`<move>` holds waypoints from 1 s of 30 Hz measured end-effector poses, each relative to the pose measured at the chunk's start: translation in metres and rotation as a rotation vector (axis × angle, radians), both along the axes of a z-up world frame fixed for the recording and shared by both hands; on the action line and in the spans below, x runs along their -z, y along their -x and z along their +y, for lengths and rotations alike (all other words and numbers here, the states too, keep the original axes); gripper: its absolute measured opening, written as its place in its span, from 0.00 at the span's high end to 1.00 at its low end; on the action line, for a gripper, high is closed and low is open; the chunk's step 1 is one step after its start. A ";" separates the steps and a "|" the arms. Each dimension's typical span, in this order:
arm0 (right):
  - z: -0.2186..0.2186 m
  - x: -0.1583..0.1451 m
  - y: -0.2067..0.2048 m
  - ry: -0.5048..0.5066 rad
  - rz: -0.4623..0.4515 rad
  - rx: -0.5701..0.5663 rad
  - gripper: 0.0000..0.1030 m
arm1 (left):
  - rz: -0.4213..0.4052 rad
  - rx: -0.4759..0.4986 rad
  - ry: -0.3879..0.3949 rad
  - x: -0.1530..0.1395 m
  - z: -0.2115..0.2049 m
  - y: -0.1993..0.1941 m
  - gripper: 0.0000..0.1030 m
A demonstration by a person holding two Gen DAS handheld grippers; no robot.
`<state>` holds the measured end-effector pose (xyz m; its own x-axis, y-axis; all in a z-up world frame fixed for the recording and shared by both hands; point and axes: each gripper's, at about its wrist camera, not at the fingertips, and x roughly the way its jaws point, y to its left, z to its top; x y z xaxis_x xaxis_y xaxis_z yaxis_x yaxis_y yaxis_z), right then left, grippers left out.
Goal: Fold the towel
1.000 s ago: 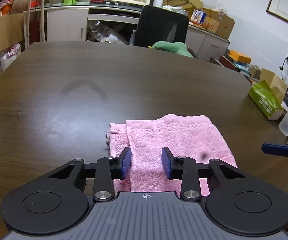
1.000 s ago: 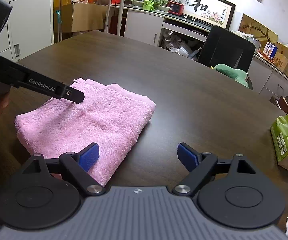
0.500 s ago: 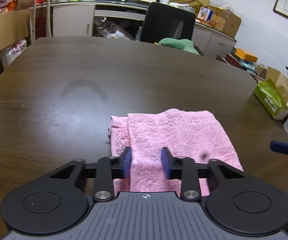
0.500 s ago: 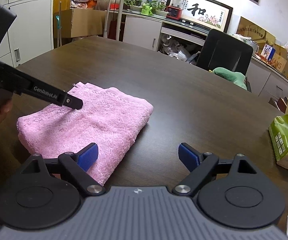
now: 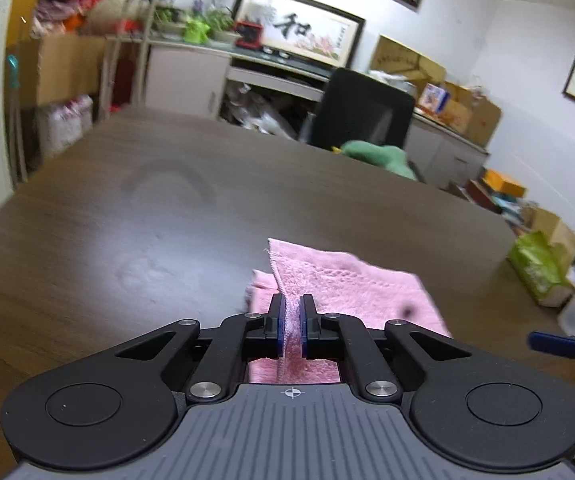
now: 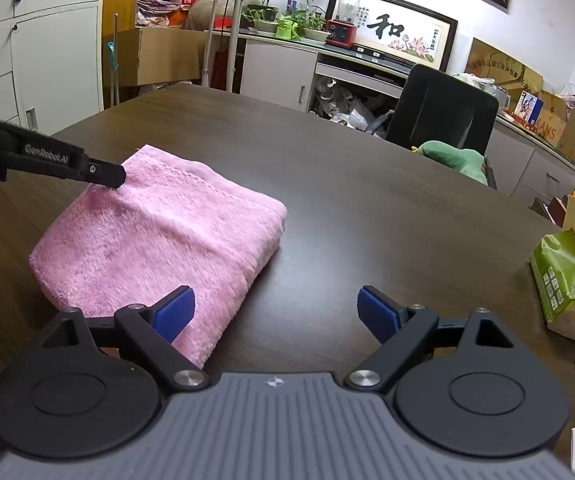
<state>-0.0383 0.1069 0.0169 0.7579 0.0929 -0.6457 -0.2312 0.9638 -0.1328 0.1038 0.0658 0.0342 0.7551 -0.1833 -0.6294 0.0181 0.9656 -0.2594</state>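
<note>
A pink towel (image 6: 159,236), folded into a thick rectangle, lies on the dark wooden table (image 6: 367,208). My left gripper (image 5: 292,320) is shut on the towel's (image 5: 347,284) near left edge and lifts a corner of the top layer. In the right wrist view the left gripper (image 6: 105,174) shows from the side, pinching the towel's far left corner. My right gripper (image 6: 275,312) is open and empty, just above the table at the towel's near right edge, its left pad over the cloth.
A green packet (image 6: 567,284) lies at the table's right edge. A black office chair (image 6: 443,108) with a green cloth (image 6: 455,158) on it stands at the far side. Cabinets and boxes line the walls beyond.
My left gripper has closed on the towel's edge and raised it, lifting a corner of the top layer. My right gripper has stayed open and drawn slightly nearer the towel.
</note>
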 end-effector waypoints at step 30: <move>-0.059 0.016 -0.075 -0.579 0.194 -0.062 0.15 | 0.009 0.103 -0.093 0.022 -0.003 0.007 0.84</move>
